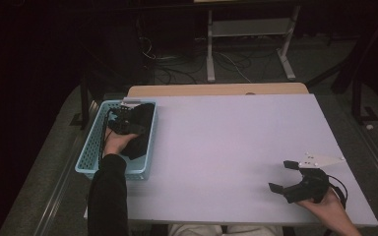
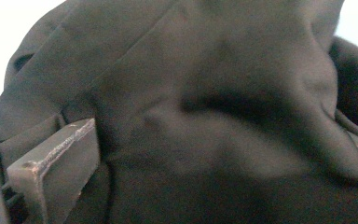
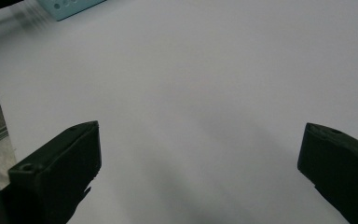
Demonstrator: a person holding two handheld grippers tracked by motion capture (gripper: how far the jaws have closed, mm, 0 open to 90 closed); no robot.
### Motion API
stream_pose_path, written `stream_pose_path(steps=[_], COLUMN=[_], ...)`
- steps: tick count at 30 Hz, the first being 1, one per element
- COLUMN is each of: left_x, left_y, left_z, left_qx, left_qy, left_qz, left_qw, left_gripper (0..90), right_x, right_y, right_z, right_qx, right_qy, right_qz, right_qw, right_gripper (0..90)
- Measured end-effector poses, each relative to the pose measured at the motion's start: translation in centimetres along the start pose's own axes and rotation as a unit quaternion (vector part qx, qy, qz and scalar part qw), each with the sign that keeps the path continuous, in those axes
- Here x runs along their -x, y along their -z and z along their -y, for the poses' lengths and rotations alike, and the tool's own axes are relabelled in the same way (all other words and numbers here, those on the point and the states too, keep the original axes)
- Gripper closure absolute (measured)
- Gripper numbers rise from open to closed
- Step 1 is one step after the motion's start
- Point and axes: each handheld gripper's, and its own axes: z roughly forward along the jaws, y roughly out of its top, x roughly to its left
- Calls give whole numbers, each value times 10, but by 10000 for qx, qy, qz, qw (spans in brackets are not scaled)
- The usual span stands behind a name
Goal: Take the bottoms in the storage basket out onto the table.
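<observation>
A light blue basket [image 1: 89, 158] sits at the left edge of the white desk [image 1: 226, 147], holding a crumpled black cloth [image 1: 140, 123], probably so the fabric stays gathered for picking out. The left hand-held gripper [image 1: 123, 120] reaches down into the basket, its jaws spread and pressed into the cloth [image 2: 205, 116], not yet pinching a fold. The right hand-held gripper [image 1: 281, 175] rests low at the desk's right side, jaws wide apart, holding nothing, likely waiting to help.
</observation>
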Motion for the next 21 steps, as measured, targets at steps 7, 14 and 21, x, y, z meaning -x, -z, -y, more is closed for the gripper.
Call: stream_pose_path(steps=[7, 14, 21], left_x=[1, 6, 7], left_y=[-3, -2, -1], left_z=[-1, -4, -5], left_qx=[-175, -232, -212], left_qy=[-147, -219, -280], left_qz=[-187, -51, 110], left_qw=[9996, 9995, 9993], left_gripper=[58, 206, 305], right_x=[0, -1, -1], right_y=[0, -1, -1], right_z=[0, 0, 0], right_qx=[-15, -33, -50], right_qy=[-1, 8, 13], right_qz=[0, -7, -15], right_qw=[10000, 10000, 10000], right_gripper=[0, 0, 0])
